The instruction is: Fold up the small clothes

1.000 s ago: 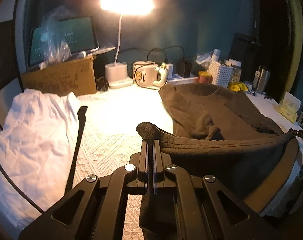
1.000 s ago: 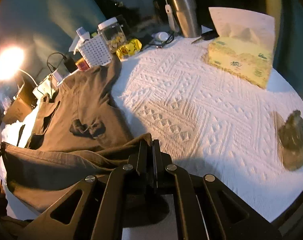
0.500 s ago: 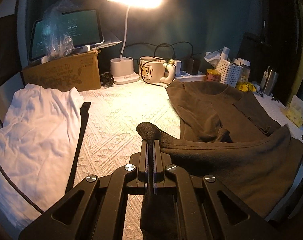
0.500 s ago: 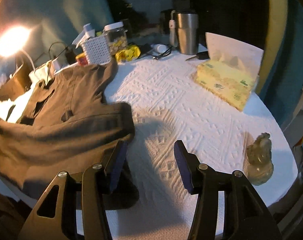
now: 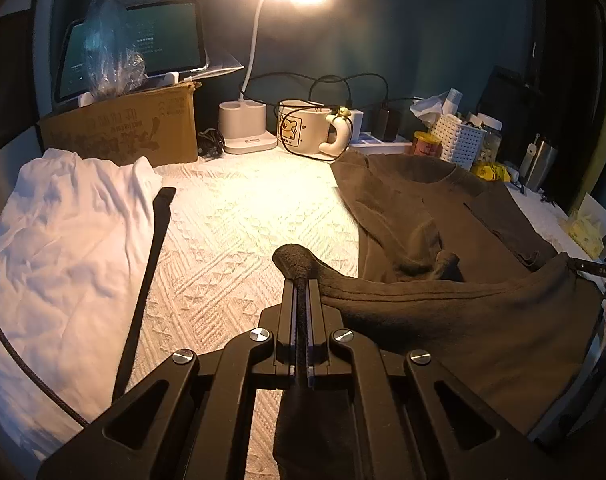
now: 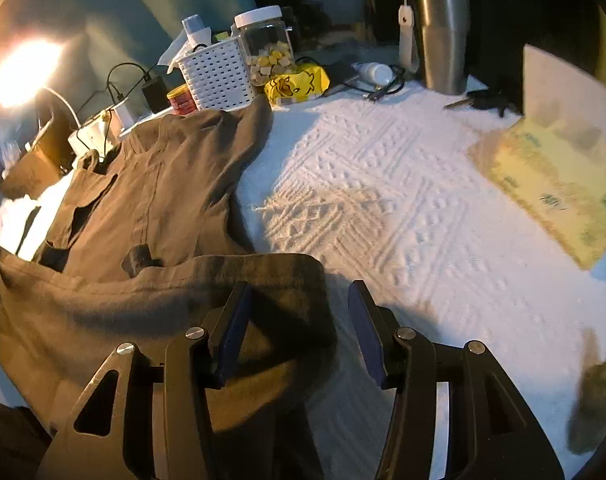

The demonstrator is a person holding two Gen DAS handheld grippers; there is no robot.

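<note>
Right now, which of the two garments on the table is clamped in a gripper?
The brown shirt: the left gripper is shut on its hem. The white garment lies untouched at the left; the right gripper is open.

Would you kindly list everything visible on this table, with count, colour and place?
Brown cotton T-shirt: one, brown, spread mid-table, hem lifted.
White crumpled garment: one, white, left side.
Cardboard box: one, tan, back left.
Tablet screen: one, dark, atop the box.
White desk lamp: one, lit, at the back.
Cream bear mug: one, beside the lamp.
White perforated basket: one, behind the shirt.
Steel tumbler: one, silver, back right.
Yellow tissue pack: one, right edge.
Left tongs: shut on the hem.
Right tongs: open, over the hem corner.
</note>
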